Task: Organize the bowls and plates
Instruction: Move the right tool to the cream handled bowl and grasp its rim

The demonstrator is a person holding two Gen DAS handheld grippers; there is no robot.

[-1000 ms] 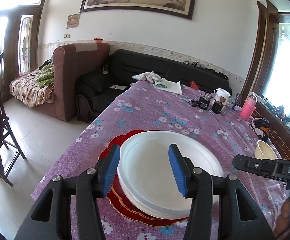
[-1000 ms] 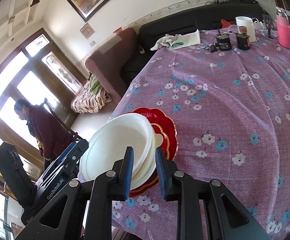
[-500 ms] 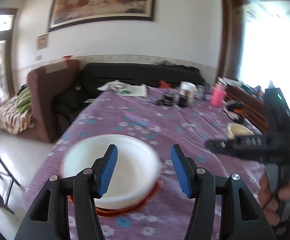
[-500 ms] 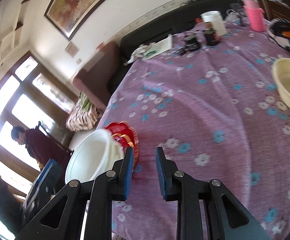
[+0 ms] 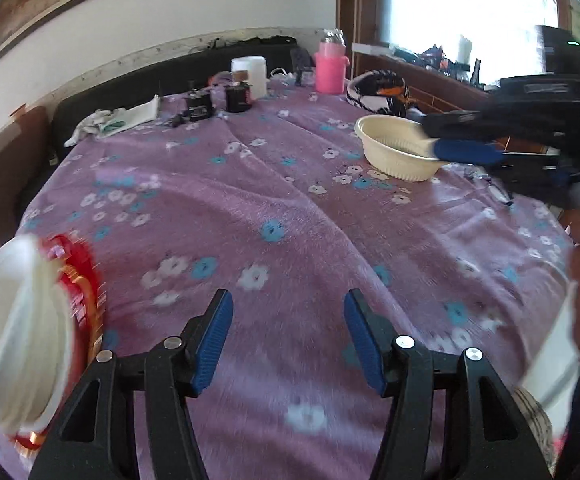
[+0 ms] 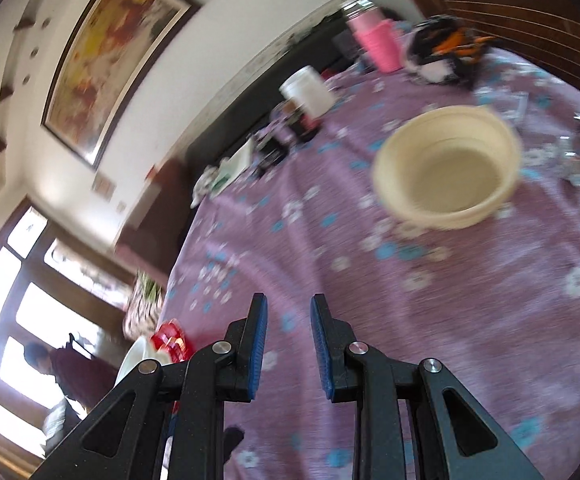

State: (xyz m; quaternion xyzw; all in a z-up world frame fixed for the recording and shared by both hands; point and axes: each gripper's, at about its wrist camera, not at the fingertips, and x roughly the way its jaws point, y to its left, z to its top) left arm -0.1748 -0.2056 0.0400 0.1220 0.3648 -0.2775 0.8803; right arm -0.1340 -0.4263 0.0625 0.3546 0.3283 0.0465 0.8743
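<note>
The cream bowl [image 6: 448, 168] sits near the counter's [image 5: 290, 216] far right edge, well apart from the white bowl [image 5: 14, 328] stacked on red plates [image 5: 86, 292] at its near left corner. I should bring my right hand-held gripper [image 6: 288, 344], jaws narrowly apart and empty, squarely over the rim. My left hand-held gripper [image 5: 288, 336] is apart, empty. Only the right view shows the cream bowl's inside.

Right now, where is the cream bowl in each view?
Left wrist: cream bowl upper right, on the purple cloth, partly behind the right gripper.
Right wrist: upper right, ahead of the fingers.
Shared landmark: pink bottle behind the bowl.
</note>
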